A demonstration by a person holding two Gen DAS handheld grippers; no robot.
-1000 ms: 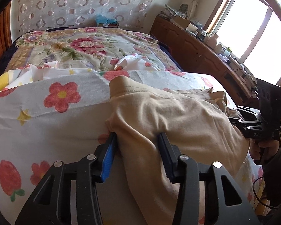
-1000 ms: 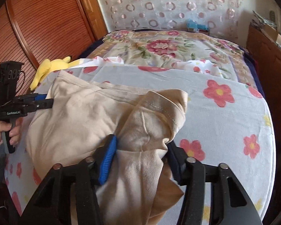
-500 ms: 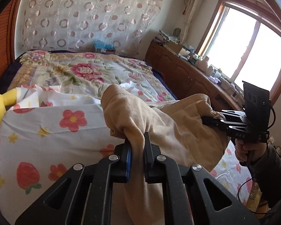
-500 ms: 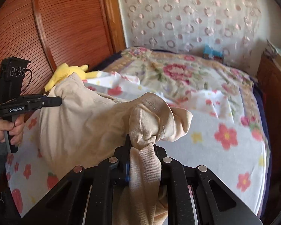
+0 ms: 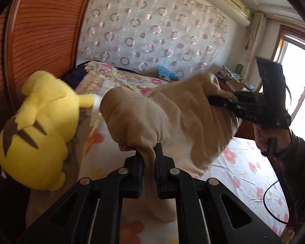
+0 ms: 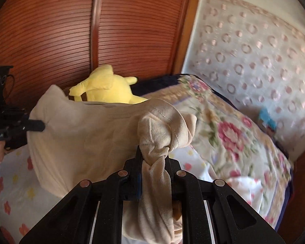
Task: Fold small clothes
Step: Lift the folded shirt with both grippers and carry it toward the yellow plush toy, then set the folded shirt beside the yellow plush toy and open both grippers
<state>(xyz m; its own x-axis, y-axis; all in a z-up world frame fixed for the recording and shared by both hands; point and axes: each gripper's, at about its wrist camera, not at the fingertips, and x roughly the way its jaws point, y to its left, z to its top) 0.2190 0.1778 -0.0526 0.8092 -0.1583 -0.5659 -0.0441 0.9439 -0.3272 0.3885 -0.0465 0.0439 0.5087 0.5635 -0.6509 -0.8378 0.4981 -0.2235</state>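
Note:
A beige garment (image 5: 172,122) hangs in the air above the bed, stretched between my two grippers. My left gripper (image 5: 148,152) is shut on one bunched corner of it. My right gripper (image 6: 153,154) is shut on the other twisted corner (image 6: 158,134). In the left wrist view the right gripper (image 5: 223,101) holds the far end at the right. In the right wrist view the left gripper (image 6: 36,125) holds the garment (image 6: 87,134) at the left. The cloth sags below both grippers.
A yellow plush toy (image 5: 38,134) lies at the bed's left, close to the garment; it shows behind the cloth in the right wrist view (image 6: 107,89). A flowered sheet (image 5: 250,168) covers the bed. A wooden slatted wall (image 6: 71,30) stands left, a floral quilt (image 6: 229,130) beyond.
Both grippers shut on the garment's corners and lifted it off the bed. It now hangs higher, and both views have swung left toward the wooden wall and the plush toy.

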